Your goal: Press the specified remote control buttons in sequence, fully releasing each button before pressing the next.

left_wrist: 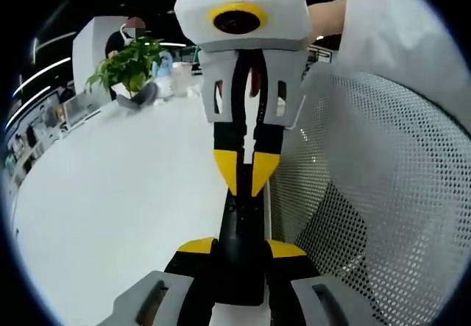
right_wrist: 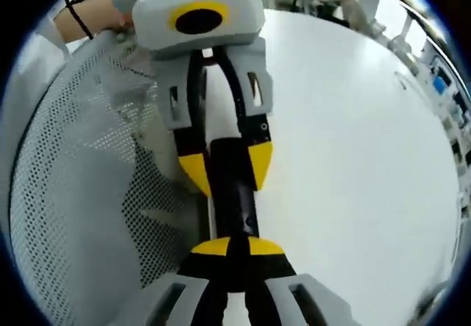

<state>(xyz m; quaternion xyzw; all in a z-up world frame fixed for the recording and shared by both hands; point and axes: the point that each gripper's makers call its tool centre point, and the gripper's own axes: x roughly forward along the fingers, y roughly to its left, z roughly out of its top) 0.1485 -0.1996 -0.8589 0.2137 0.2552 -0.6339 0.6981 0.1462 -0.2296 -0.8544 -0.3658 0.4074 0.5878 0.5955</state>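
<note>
Both my grippers meet on the black remote control (left_wrist: pixel 241 230), which lies along the edge of the white table (left_wrist: pixel 110 208) beside a white mesh chair back (left_wrist: pixel 383 193). My left gripper (left_wrist: pixel 241 248) clamps its near end. My right gripper (right_wrist: pixel 229 246) has its yellow tips pressed together, touching down on the remote's top. A potted plant (left_wrist: pixel 129 65) stands far across the table.

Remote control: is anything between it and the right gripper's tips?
Nothing visible stands between them. The right gripper, jaws shut, has its tips right at the black remote control, which the left gripper holds between its jaws above the white table.
</note>
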